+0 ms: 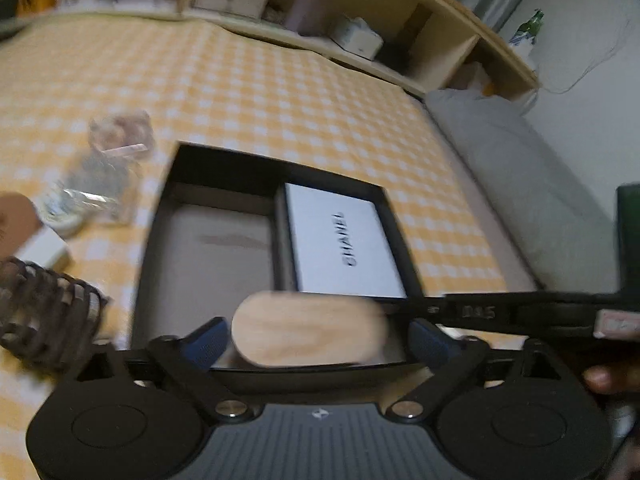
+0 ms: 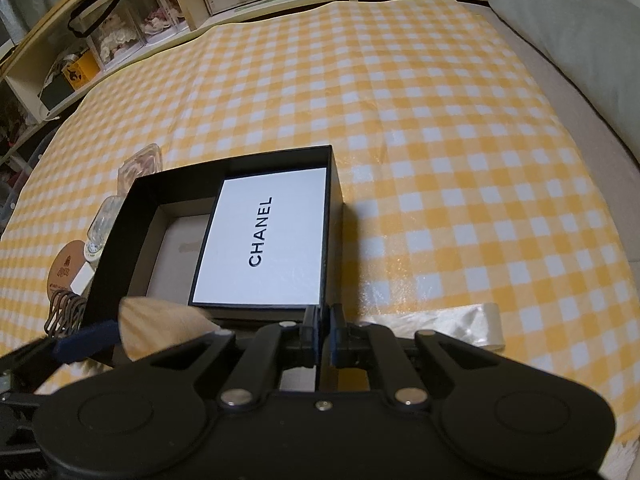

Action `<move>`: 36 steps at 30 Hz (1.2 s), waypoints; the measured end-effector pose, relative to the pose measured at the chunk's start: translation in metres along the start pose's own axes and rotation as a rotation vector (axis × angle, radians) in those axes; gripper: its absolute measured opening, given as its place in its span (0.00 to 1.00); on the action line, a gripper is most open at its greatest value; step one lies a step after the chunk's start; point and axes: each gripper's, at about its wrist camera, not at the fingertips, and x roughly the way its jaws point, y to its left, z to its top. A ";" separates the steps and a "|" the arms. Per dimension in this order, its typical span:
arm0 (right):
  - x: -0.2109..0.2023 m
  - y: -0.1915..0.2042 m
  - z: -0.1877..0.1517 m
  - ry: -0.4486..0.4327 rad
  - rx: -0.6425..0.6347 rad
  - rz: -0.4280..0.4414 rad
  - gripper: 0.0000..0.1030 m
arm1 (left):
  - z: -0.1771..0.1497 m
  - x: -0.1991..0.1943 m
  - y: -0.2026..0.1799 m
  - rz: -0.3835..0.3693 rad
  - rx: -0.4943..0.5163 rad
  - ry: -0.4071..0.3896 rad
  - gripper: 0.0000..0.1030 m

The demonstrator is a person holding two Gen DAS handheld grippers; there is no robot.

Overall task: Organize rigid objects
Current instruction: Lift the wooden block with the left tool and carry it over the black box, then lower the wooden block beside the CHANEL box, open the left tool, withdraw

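Spread wide, left gripper (image 1: 312, 344), smooth pale oval wooden piece (image 1: 310, 330) between blue ribbed pads, untouched, over near edge of matte black cardboard box (image 2: 132, 216). Inside box, at right: flat white box printed "CHANEL" (image 2: 262, 236). Right gripper (image 2: 323, 332) pressed together, empty, above yellow gingham cloth (image 2: 440, 140).

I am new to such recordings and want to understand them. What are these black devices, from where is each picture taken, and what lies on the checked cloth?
A person holds two hand tools, each with two fingers and a camera looking along them. One picture comes from the left gripper, one from the right gripper. On the checked cloth stands an open black box with a white Chanel box inside. A wooden piece sits between the open left fingers. The right gripper is shut, apparently pinching the black box's near wall.
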 end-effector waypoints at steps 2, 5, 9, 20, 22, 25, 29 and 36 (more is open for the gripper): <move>-0.001 -0.001 -0.001 0.001 0.005 0.003 0.06 | 0.003 -0.003 0.006 -0.029 -0.036 0.014 1.00; -0.002 -0.001 -0.002 0.002 0.011 0.007 0.06 | 0.008 -0.007 0.014 -0.022 -0.058 0.006 0.88; -0.002 0.000 0.000 0.002 0.007 0.004 0.06 | 0.018 -0.002 0.020 0.060 -0.026 0.065 0.50; -0.002 0.001 0.000 0.002 0.004 0.002 0.06 | 0.030 0.040 -0.004 0.357 0.433 0.351 0.01; -0.002 0.001 0.000 0.002 0.004 0.002 0.06 | 0.029 0.048 -0.004 0.372 0.452 0.374 0.01; -0.002 0.001 0.001 0.003 0.005 0.003 0.06 | 0.033 0.056 0.002 0.327 0.391 0.394 0.00; -0.002 0.002 0.000 0.005 0.006 0.002 0.06 | 0.032 0.061 0.002 0.248 0.338 0.376 0.00; -0.002 0.002 0.001 0.004 0.007 0.005 0.06 | 0.030 0.060 0.003 0.127 0.239 0.331 0.00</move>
